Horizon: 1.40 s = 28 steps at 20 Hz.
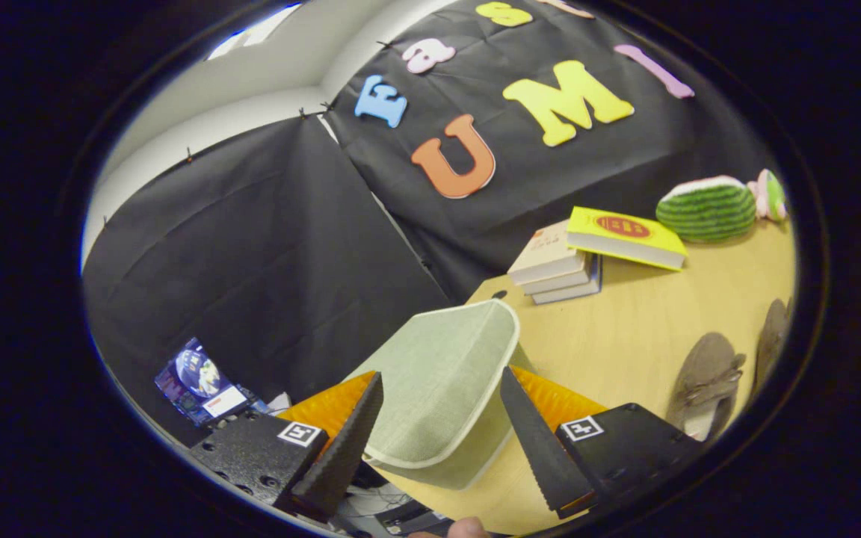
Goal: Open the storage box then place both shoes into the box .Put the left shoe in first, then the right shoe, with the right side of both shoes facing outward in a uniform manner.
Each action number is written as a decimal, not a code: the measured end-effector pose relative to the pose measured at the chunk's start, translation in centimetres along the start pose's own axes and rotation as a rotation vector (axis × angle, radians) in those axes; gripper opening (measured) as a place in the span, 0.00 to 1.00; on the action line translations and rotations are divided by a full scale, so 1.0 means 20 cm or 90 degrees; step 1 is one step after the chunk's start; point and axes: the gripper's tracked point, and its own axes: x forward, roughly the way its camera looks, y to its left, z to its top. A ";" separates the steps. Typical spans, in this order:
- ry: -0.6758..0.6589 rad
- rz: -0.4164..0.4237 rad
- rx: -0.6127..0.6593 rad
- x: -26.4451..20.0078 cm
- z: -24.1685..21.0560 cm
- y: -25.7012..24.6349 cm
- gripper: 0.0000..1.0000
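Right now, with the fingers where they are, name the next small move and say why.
Probably ease forward and close on the box lid edge. The gripper is open, the lid lies between its fingers, and both shoes are on the table.

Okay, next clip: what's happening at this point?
A person's handheld gripper is open, its jaws spread on either side of the pale green storage box at the edge of the wooden table; whether they touch it is unclear. The lid looks still closed. Two brown shoes wait on the table off to the side, beyond the jaws. Further back sit a stack of books and a watermelon-shaped toy.
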 end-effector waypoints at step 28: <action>0.051 0.042 0.169 0.11 0.10 0.22 0.06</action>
